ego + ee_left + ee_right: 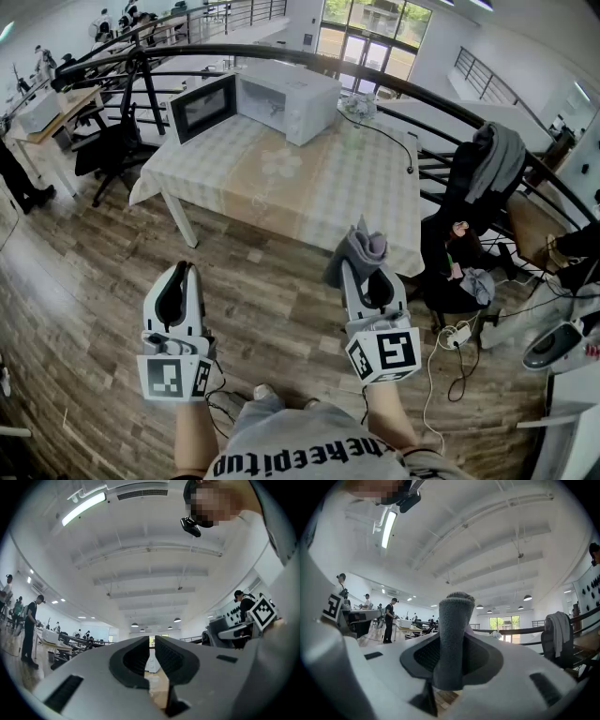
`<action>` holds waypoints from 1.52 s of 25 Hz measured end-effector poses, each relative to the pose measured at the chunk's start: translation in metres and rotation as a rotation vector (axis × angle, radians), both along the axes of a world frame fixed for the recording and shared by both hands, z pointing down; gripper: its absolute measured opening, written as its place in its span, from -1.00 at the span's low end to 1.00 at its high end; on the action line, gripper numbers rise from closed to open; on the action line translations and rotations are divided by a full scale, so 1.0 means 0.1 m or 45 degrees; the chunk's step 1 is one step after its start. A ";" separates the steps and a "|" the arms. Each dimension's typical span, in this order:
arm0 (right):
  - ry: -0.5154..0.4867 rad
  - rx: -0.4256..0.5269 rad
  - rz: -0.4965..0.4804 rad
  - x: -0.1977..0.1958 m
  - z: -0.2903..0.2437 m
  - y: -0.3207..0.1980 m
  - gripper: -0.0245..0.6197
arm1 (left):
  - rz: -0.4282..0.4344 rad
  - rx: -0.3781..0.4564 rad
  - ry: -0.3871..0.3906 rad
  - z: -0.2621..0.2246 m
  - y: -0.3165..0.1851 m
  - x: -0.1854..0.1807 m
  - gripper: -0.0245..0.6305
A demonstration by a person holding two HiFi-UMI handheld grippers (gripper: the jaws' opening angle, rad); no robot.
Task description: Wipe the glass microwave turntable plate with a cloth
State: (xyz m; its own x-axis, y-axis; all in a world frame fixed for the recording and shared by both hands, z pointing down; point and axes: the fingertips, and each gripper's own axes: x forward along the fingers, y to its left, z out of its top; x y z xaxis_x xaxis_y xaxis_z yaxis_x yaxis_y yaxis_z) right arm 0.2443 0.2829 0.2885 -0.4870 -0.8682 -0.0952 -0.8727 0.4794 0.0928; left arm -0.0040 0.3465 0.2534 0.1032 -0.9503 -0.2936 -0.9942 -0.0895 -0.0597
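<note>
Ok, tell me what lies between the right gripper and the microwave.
From the right gripper, holding the cloth, the head view shows wood floor, then bare tablecloth up to the microwave.

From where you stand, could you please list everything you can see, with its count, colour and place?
microwave: one, white, door open, at the far side of the table
table: one, pale checked cover, ahead of the person
cable: one, black, on the table's far right part
tripod: one, black, left of the table
railing: one, black, curving behind the table
jacket: one, grey, draped at the right, near the railing
power strip: one, white, on the wooden floor at the right
cloth: one, grey, clamped in the right claw
left claw: one, white, shut, empty
right claw: one, white, shut on the cloth
</note>
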 end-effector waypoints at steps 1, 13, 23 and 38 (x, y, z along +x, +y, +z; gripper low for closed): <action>-0.001 -0.001 0.001 0.00 0.00 0.02 -0.57 | -0.002 0.001 0.001 -0.01 0.02 -0.01 -0.82; -0.006 -0.009 0.039 -0.07 0.02 0.10 -0.57 | 0.029 -0.004 0.007 0.02 0.03 -0.10 -0.82; -0.035 -0.063 0.036 -0.15 0.19 0.03 -0.56 | 0.042 -0.026 0.022 0.16 -0.07 -0.22 -0.82; -0.062 -0.038 -0.071 -0.61 0.18 -1.53 -0.56 | -0.030 0.003 -0.036 0.06 -1.43 -0.55 -0.81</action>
